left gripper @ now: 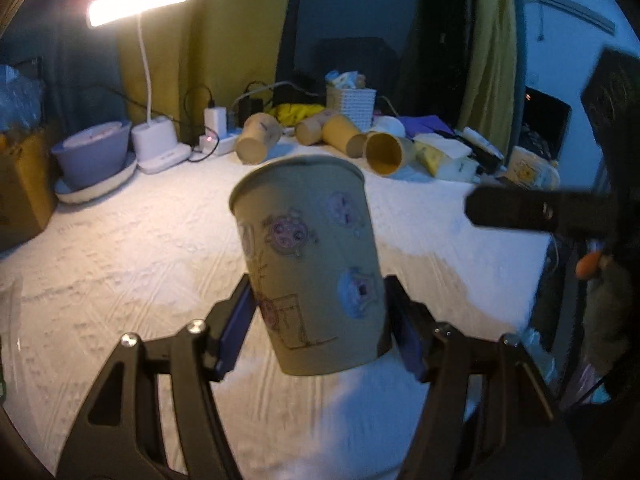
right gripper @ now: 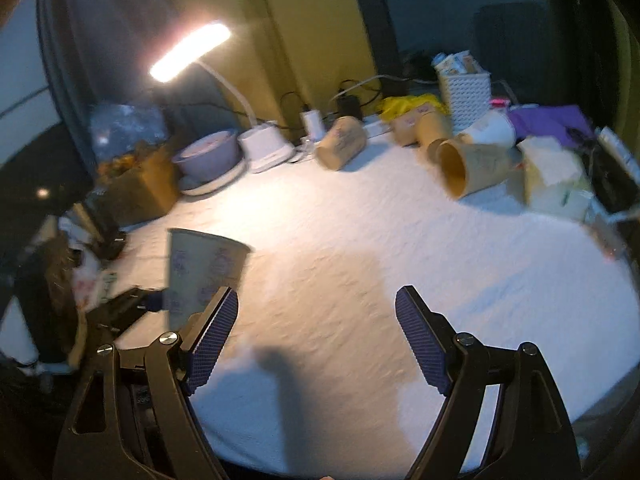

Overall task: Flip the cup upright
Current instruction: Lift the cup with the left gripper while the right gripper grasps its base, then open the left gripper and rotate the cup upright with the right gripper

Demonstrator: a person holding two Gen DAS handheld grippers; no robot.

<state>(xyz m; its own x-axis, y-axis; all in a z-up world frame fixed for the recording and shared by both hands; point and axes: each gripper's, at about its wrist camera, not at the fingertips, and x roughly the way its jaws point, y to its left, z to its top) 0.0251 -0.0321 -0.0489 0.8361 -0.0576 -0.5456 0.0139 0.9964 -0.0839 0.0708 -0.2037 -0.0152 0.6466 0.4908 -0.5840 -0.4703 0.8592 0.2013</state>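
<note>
While left tool [left gripper: 320, 320] clamps tan illustrated paper cup [left gripper: 308, 268], mouth up, slightly tilted above white-covered desk [left gripper: 120, 248], right tool [right gripper: 316, 344] gapes, holding nothing.

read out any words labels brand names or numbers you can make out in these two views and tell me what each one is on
No text can be read in either view.
Held cup in the left claw: cartoon drawings only, no legible words.
Lying cups, such as this one: faint marks, too blurred to read.
Yellow mug: a printed design, too small.
Tissue pack: a small green mark, unreadable.
</note>
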